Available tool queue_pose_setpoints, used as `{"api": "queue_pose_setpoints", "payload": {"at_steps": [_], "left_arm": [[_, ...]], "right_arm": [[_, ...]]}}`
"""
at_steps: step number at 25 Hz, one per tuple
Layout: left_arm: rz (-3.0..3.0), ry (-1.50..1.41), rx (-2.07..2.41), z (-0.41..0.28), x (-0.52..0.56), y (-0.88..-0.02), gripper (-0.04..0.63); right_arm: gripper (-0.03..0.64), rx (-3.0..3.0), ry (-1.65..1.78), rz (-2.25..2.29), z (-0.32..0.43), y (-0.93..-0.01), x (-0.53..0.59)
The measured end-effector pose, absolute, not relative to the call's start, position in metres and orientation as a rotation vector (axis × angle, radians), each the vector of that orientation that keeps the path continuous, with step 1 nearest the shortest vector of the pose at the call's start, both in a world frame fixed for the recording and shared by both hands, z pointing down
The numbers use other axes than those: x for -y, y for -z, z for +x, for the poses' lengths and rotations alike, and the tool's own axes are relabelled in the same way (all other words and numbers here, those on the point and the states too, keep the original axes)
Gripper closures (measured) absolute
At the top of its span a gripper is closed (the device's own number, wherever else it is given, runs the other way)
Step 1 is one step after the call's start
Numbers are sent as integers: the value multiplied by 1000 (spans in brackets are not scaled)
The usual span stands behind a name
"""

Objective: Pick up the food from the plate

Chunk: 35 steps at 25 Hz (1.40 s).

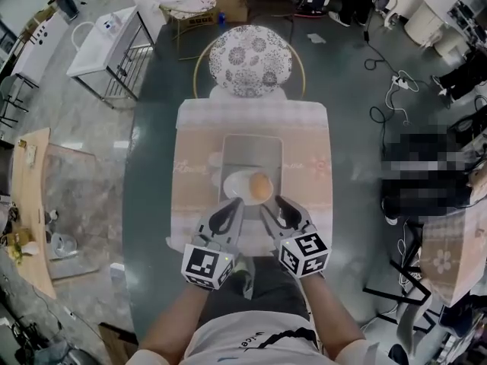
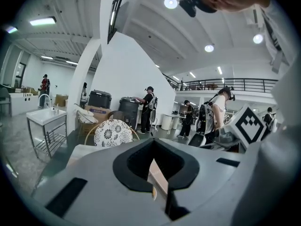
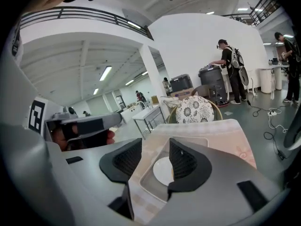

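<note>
One round, golden-brown piece of food (image 1: 261, 185) (a bun or small roll, by the look of it) sat on the white plate (image 1: 234, 182) in the grey tray (image 1: 251, 144) on the table (image 1: 152, 173), just ahead of both tongs. The left tongs (image 1: 237, 202) were closed on nothing, while the right tongs (image 1: 275, 204) stood partly open and empty. The food looked light, soft and easily dented, so a gentle pinch across its widest part seemed safest.
</note>
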<state>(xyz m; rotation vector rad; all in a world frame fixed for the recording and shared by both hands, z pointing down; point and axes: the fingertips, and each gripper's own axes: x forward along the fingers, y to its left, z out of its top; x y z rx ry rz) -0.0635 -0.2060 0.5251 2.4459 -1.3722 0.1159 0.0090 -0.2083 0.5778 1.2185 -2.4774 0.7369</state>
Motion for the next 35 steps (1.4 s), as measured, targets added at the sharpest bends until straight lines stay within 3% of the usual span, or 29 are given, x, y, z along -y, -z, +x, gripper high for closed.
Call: {"api": "queue_pose_setpoints", "payload": {"at_steps": [4, 8, 22, 35], "left_arm": [[2431, -134, 1367, -65, 217, -552, 589], [2427, -153, 1354, -64, 224, -578, 589], [2418, -154, 1325, -56, 235, -636, 589], [2415, -138, 1322, -61, 241, -657, 589]], "right_arm": [[383, 2412, -737, 1199, 9, -621, 224], [356, 2363, -728, 1224, 11, -652, 235], [301, 2199, -674, 1219, 9, -745, 249], [293, 2071, -539, 1171, -1, -786, 259]]}}
